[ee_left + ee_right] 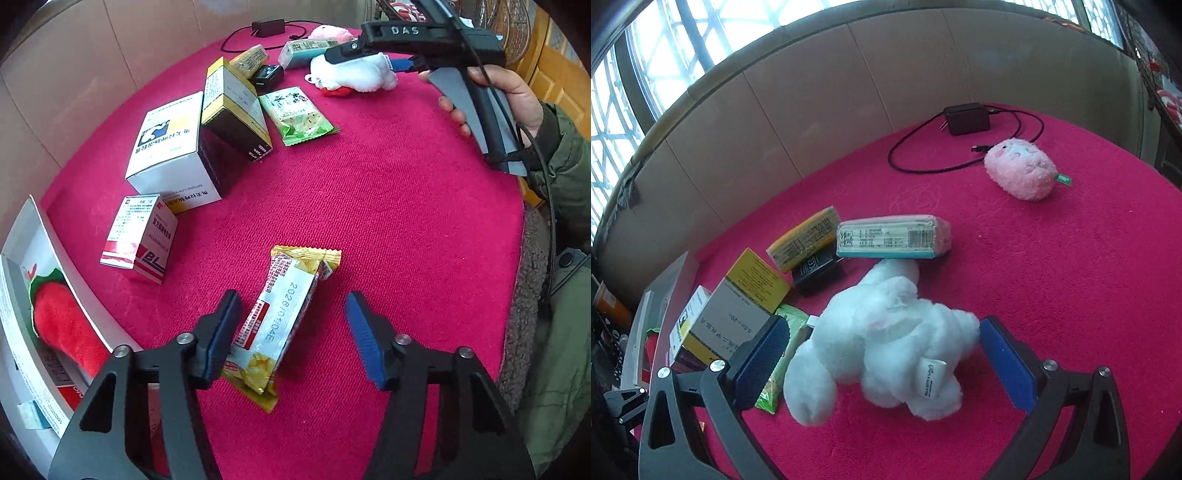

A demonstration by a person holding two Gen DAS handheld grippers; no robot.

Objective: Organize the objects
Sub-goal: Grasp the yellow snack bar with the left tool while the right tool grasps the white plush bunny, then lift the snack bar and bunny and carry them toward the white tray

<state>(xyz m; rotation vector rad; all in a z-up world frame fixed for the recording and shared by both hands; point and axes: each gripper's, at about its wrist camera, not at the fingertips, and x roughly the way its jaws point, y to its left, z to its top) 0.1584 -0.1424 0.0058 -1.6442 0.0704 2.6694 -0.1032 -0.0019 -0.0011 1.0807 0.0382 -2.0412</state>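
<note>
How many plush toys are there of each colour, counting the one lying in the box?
White plush: 1
Pink plush: 1
Red plush, in the white box: 1
Total: 3

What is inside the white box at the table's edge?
A red plush toy with a green top lies in the open white box. Printed packs peek out below it; the toy hides the rest.

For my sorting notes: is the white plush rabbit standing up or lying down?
Lying down. The white plush rabbit sprawls sideways on the red cloth, its label on top.
</note>
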